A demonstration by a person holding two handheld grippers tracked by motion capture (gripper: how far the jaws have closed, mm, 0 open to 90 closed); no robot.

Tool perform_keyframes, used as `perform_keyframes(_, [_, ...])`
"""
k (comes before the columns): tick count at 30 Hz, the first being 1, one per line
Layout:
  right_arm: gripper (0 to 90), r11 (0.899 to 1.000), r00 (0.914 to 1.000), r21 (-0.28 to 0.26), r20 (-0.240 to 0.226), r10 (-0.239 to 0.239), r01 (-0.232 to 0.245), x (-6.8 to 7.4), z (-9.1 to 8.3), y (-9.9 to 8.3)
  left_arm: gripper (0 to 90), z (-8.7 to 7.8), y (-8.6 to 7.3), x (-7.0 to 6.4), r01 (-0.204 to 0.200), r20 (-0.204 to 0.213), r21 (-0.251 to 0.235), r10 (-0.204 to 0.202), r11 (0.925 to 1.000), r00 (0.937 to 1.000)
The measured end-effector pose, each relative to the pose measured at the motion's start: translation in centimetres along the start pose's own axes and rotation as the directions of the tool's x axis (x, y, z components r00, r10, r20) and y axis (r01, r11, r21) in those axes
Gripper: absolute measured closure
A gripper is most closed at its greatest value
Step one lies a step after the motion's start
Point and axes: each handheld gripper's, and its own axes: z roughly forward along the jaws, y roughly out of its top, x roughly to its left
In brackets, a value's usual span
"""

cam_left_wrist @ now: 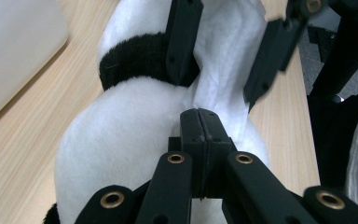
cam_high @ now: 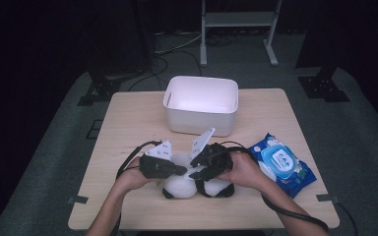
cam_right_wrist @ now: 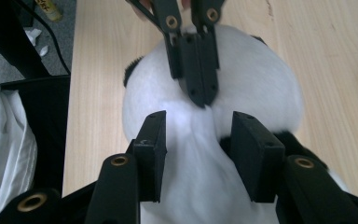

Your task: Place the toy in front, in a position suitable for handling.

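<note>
Toy: one black-and-white plush panda (cam_high: pixel 179 186) lying on the desk (cam_high: pixel 128 123) near its front edge, between both hands.
Cloth: one white wipe (cam_left_wrist: pixel 223 60) draped over the panda.
Left tongs (cam_left_wrist: pixel 199 122): pinched tight on the wipe.
Right tongs (cam_right_wrist: pixel 196 135): spread wide, straddling the wipe.
Handling: likely light, soft and squashy; the thin wipe could slip or tear, so pinch a fold.
Others: one white bin (cam_high: pixel 202 104), one blue wipes pack (cam_high: pixel 281 164).

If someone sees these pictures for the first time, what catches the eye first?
First, the black-and-white panda plush toy at the table's near edge, with the left gripper shut on a white cloth or tissue lying on it and the right gripper open around it. Behind stands a white bin; a blue wet-wipes pack lies to the right.
</note>
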Motion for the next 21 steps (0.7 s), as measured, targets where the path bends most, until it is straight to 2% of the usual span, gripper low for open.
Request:
perform_keyframes(6, [55.1, 1.000, 0.9993, -0.009, 0.036, 0.011, -0.010, -0.1, -2.0, -1.6, 89.9, -0.1, -0.2, 0.1, 0.007, 0.011, -0.004, -0.007, 1.0000, 0.9999])
perform_keyframes(14, [54.3, 0.999, 0.9974, -0.029, 0.060, 0.040, -0.038, 0.0, -4.1, -3.7, 89.8, -0.2, -0.6, 0.2, 0.029, 0.031, -0.016, -0.029, 0.9995, 0.9991])
perform_keyframes(16, [56.4, 0.998, 0.9961, -0.037, 0.076, 0.045, -0.042, 0.0, -4.7, -4.3, 89.7, -0.2, -0.6, 0.3, 0.032, 0.031, -0.017, -0.031, 0.9994, 0.9990])
perform_keyframes(17, [65.3, 0.998, 0.9958, -0.051, 0.078, 0.048, -0.044, 0.1, -5.2, -4.9, 89.7, -0.2, -0.6, 0.3, 0.033, 0.035, -0.022, -0.033, 0.9992, 0.9989])
perform_keyframes(18, [65.3, 0.998, 0.9958, -0.051, 0.078, 0.048, -0.044, 0.1, -5.2, -4.9, 89.6, -0.2, -0.6, 0.3, 0.033, 0.035, -0.022, -0.033, 0.9992, 0.9989])
perform_keyframes(19, [78.8, 0.998, 0.9967, -0.053, 0.069, 0.043, -0.040, 0.2, -5.3, -5.3, 89.6, -0.2, -0.6, 0.2, 0.036, 0.035, -0.024, -0.035, 0.9991, 0.9988])
perform_keyframes(20, [78.8, 0.998, 0.9967, -0.053, 0.069, 0.043, -0.040, 0.2, -5.3, -5.3, 89.5, -0.2, -0.6, 0.2, 0.036, 0.035, -0.024, -0.035, 0.9991, 0.9988])
perform_keyframes(21, [84.2, 0.998, 0.9973, -0.058, 0.064, 0.037, -0.033, 0.4, -5.1, -5.2, 89.5, -0.2, -0.5, 0.2, 0.030, 0.033, -0.020, -0.030, 0.9993, 0.9990])
